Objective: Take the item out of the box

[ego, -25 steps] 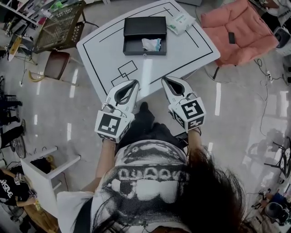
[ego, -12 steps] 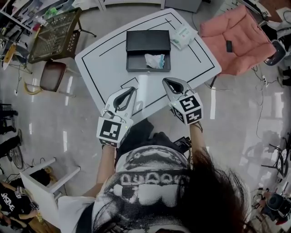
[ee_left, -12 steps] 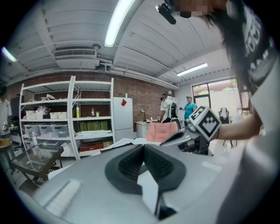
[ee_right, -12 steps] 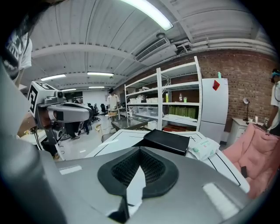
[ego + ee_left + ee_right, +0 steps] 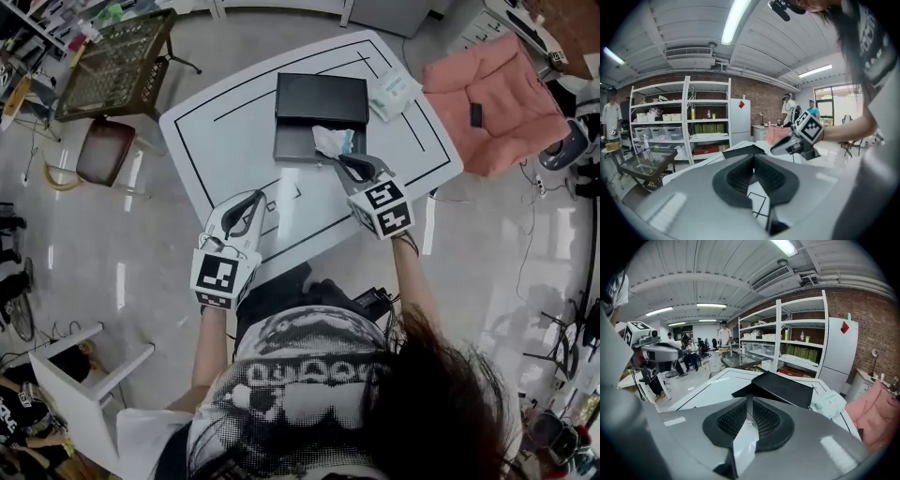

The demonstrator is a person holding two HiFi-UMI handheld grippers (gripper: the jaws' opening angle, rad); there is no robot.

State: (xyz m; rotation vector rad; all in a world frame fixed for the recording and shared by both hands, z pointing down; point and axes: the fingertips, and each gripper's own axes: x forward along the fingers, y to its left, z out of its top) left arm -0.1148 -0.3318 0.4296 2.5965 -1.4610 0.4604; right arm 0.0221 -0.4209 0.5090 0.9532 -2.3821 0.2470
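Right gripper (image 5: pixel 344 163) at the front edge of the open black rectangular box (image 5: pixel 319 98), empty jaws just opening narrowly, probably to pinch the crumpled white packet (image 5: pixel 330 141) inside; left gripper (image 5: pixel 256 199), closed and empty, idles short of the box.

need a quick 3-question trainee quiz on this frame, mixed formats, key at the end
1. Multiple choice: where is the crumpled white item? A) in the open black box B) on the pink chair C) on the floor
2. True or false: the right gripper is nearer the box than the left gripper.
3. Short answer: what lies on the table by the box's far right corner, as the head view shows it?
Key: 1 A. 2 true; the right gripper's jaws have just been opening, with nothing between them. 3 a white packet.
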